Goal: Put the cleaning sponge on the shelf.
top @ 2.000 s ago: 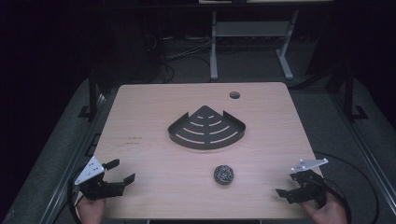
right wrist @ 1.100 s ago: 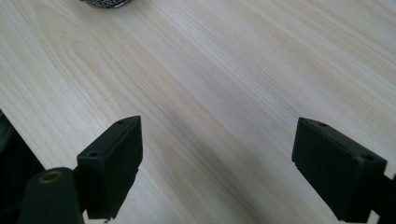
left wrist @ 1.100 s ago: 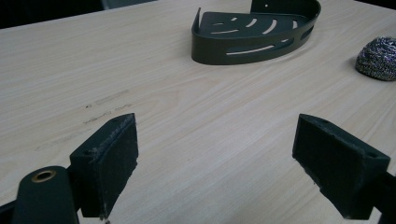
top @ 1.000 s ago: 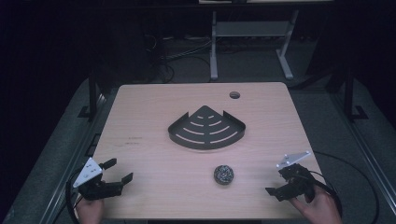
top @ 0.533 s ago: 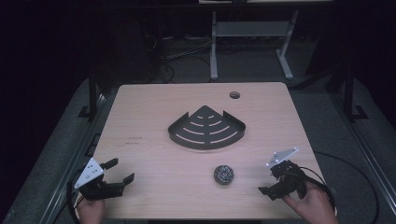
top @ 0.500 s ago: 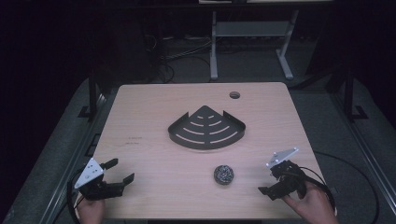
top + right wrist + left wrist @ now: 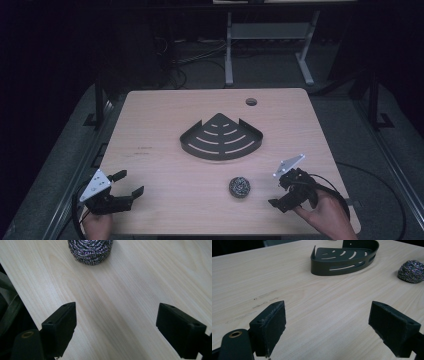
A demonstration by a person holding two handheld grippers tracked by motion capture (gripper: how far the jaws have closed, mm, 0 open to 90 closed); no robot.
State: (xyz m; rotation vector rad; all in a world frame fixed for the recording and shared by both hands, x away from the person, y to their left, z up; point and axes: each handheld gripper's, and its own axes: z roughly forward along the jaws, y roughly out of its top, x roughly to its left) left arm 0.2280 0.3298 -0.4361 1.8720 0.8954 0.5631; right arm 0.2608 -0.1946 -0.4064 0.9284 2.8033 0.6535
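A dim lab or workshop. A bare wooden worktop stands on dark floor. Loose cables and a metal frame lie beyond its far edge.

Black grippers, grey triangular plates, black cables, brass screw.

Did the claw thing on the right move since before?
Yes. The right gripper has slid left across the table, away from its right edge and toward the steel wool ball, which has stayed put. Its jaws are open.

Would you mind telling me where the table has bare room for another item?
The pale wooden table is bare left of the black slotted corner shelf, and between the left claw and steel wool scrubber. Nowhere is crowded.
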